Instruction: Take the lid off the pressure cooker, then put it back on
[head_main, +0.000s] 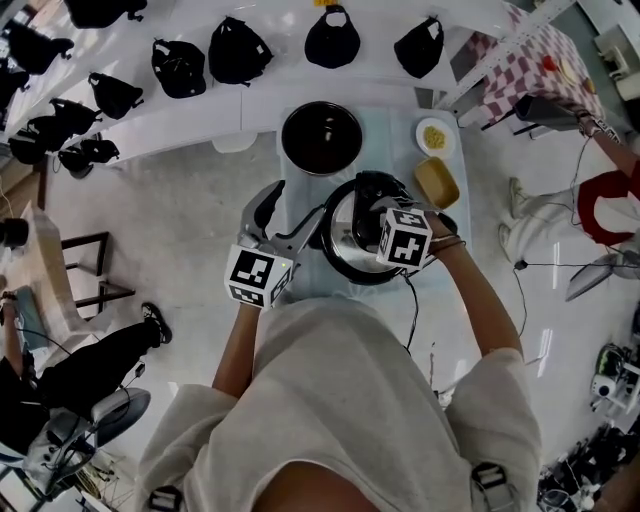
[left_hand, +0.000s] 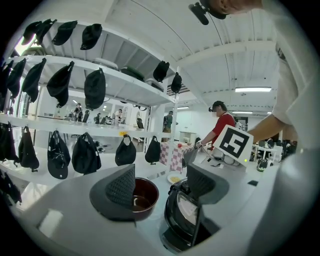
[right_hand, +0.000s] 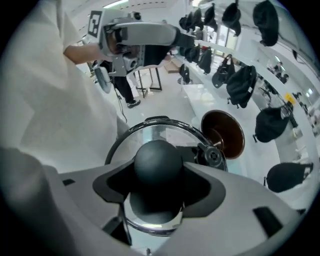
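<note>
Black was the round knob (right_hand: 156, 159) on the glass lid (right_hand: 150, 131), and the right gripper (right_hand: 159, 184) was closed around it, one jaw on each side, so the lid was carried by the knob only. In my judgement this hold was chosen because the knob sits at the centre of the lid and keeps it balanced. The lid was over the pressure cooker (left_hand: 172, 227), which stood on the table (head_main: 392, 140) near the person. From the left gripper view the lid looked tilted, with one edge raised, but I could not tell whether the other edge touched the rim of the pot. The left gripper (left_hand: 161, 182) was just beside the cooker on its left, with jaws wide apart and nothing between them. Probably it waited there to steady the pot if needed. On the far side a dark bowl (head_main: 321, 137) stood close to the cooker, and to the far right were a small white plate (head_main: 435, 137) and a yellow dish (head_main: 437, 182), also near. So the open room for the lid seemed to be upward and toward the person, not far or right. The left edge of the table was close to the left gripper, so the pot should not be pushed that way.
</note>
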